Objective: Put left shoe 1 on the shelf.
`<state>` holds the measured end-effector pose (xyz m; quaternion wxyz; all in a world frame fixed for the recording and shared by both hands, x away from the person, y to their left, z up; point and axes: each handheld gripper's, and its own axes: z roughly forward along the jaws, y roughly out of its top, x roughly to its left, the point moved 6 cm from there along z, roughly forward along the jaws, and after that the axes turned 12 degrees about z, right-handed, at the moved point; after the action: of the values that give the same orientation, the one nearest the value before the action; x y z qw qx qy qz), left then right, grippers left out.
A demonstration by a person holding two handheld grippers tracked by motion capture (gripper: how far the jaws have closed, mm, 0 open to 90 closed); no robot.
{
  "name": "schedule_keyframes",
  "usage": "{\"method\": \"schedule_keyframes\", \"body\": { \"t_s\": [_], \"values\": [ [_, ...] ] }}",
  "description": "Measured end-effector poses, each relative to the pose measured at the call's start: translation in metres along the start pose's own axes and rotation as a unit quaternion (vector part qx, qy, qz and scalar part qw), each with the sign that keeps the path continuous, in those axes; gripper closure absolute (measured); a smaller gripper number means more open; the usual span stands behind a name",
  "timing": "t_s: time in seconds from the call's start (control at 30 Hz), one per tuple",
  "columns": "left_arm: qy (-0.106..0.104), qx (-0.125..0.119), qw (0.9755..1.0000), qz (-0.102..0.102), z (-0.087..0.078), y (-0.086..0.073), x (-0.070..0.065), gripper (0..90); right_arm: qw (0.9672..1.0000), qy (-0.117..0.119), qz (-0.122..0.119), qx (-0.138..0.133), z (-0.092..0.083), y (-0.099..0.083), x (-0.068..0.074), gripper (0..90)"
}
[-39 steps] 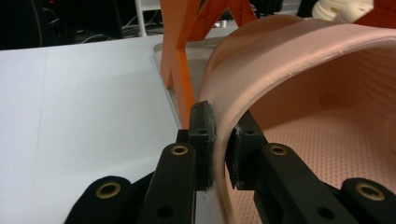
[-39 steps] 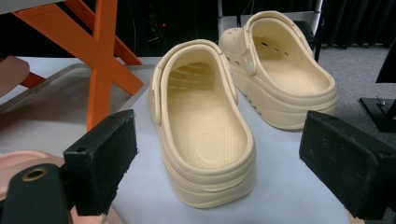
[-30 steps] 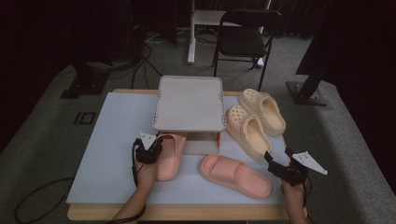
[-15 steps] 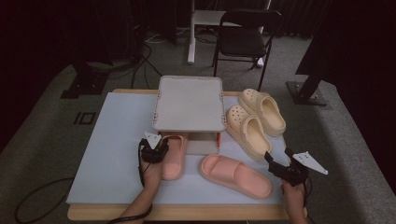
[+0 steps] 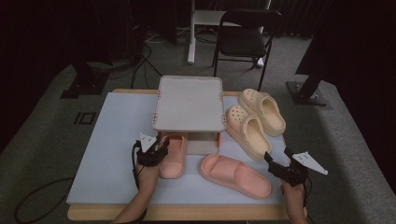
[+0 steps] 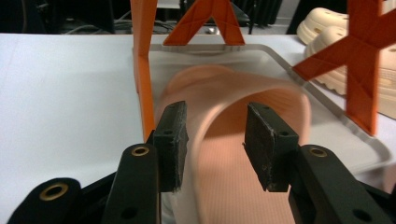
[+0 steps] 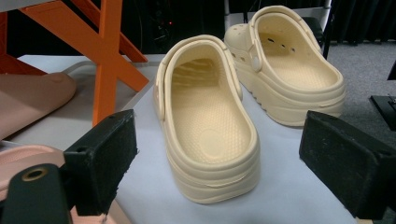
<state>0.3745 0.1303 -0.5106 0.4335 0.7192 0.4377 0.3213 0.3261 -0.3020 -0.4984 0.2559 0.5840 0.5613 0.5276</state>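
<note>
The left gripper [image 5: 161, 148], jaws just opening, straddles without pinching the heel rim of the pink rubber slide sandal [image 6: 233, 140], whose long axis runs to twelve o'clock under the grey tray-topped orange rack [image 5: 189, 103]; the spread right gripper [image 5: 275, 169] waits at four o'clock.

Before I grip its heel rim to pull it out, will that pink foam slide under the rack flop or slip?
The pink foam slide looks thick and moulded, so probably stiff and light. Its matte ribbed footbed should resist slipping. Lying flat on the rack's tray, it likely slides rather than tips.
</note>
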Motion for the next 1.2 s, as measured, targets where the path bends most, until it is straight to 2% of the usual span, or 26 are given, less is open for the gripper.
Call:
{"method": "schedule_keyframes", "body": {
  "t_s": [0.17, 0.23, 0.43, 0.7, 0.73, 0.97, 1.03, 1.07, 1.13, 1.2],
  "values": [
    [-0.024, -0.005, 0.9997, 0.0, -0.018, 0.002, 0.0, 55.8, 1.0, 0.002, -0.001, -0.001, -0.001, 0.001, 0.001, 10.7],
    [-0.023, -0.007, 0.9997, 0.006, -0.026, 0.003, -0.002, 50.9, 1.0, 0.003, 0.0, -0.001, -0.001, 0.001, 0.001, 10.7],
    [-0.036, -0.014, 0.9989, 0.028, -0.05, 0.001, -0.006, 49.7, 1.0, 0.003, 0.0, -0.002, -0.001, 0.001, 0.002, 10.7],
    [-0.044, -0.009, 0.9984, 0.033, -0.067, -0.011, -0.007, 42.7, 1.0, 0.004, -0.001, -0.001, -0.001, 0.001, 0.003, 10.7],
    [-0.042, -0.007, 0.9984, 0.038, -0.069, -0.012, -0.007, 38.6, 1.0, 0.004, -0.002, -0.001, -0.001, 0.001, 0.003, 10.7],
    [-0.037, 0.0, 0.9983, 0.045, -0.078, -0.026, -0.009, 27.6, 1.0, 0.004, -0.002, 0.0, -0.001, 0.0, 0.004, 10.7],
    [-0.044, 0.004, 0.998, 0.045, -0.08, -0.03, -0.01, 23.2, 1.0, 0.004, -0.002, 0.0, -0.001, 0.0, 0.004, 10.7],
    [-0.051, 0.008, 0.9976, 0.046, -0.081, -0.033, -0.011, 17.0, 1.0, 0.004, -0.001, 0.001, -0.001, 0.0, 0.004, 10.7],
    [-0.063, 0.015, 0.9968, 0.048, -0.082, -0.04, -0.014, 11.5, 1.0, 0.004, 0.0, 0.001, 0.0, -0.001, 0.004, 10.7],
    [-0.064, 0.022, 0.9966, 0.047, -0.082, -0.044, -0.016, 7.8, 1.0, 0.004, -0.001, 0.003, 0.0, -0.001, 0.005, 10.7]
  ]
}}
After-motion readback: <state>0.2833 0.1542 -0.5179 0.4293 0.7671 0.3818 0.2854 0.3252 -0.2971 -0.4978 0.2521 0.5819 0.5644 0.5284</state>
